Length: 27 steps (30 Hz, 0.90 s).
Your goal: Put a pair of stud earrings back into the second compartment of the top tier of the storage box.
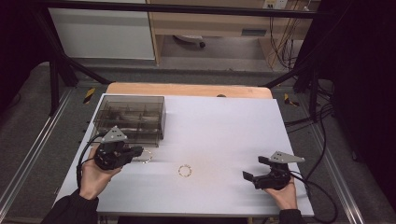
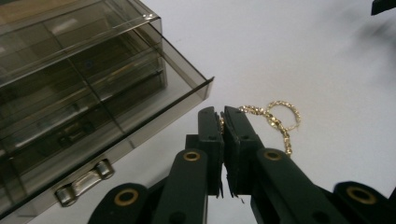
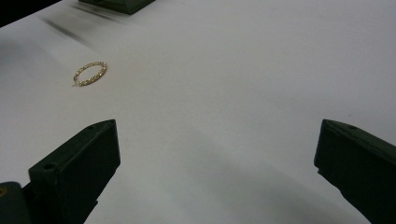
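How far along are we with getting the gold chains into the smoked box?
Nothing looks stowed yet, though the box's contents are hard to read through its dark walls. In hand: the left gripper is shut on one gold chain beside the box. Left: the second chain lies mid-table, and the right gripper is open, holding nothing.

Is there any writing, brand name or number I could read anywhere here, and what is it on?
No text can be read in any view.
The smoky plastic box: no label.
The gold chain and the gold ring: too small to show any marking.
The left gripper and right gripper: plain black, no lettering.
The yellow-and-black strips on the floor: stripes, no words.
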### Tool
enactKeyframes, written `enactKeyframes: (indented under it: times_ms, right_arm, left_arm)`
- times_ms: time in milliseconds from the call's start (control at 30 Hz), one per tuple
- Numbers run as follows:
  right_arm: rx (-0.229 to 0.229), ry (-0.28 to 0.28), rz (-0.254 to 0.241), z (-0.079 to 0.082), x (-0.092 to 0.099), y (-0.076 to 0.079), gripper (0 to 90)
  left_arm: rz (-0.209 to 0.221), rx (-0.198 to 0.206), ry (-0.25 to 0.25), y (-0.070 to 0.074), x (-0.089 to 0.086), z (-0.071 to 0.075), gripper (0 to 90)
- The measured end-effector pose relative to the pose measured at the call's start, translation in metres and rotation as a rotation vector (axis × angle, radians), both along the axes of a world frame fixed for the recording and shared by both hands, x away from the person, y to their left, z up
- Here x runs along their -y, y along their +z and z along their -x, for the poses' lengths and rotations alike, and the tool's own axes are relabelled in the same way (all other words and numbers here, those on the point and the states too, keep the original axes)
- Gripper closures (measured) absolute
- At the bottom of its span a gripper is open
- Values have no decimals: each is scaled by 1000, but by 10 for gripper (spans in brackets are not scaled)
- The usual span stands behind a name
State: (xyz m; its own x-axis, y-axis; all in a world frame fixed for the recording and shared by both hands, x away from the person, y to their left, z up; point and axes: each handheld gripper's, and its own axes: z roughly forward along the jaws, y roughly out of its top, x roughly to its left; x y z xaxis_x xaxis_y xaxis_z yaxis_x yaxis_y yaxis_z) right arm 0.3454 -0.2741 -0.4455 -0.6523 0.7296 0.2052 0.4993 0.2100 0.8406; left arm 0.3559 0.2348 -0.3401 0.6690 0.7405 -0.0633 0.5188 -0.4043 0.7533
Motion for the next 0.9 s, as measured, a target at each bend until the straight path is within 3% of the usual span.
enactKeyframes:
  times_ms: [633,900]
  right_arm:
    - [0,-1,0,0,0,0,6]
    - [-1,0,2,0,0,0,6]
  left_arm:
    - [1,23,111,19,-40,-19,855]
    - [-12,15,164,14,-50,-34,855]
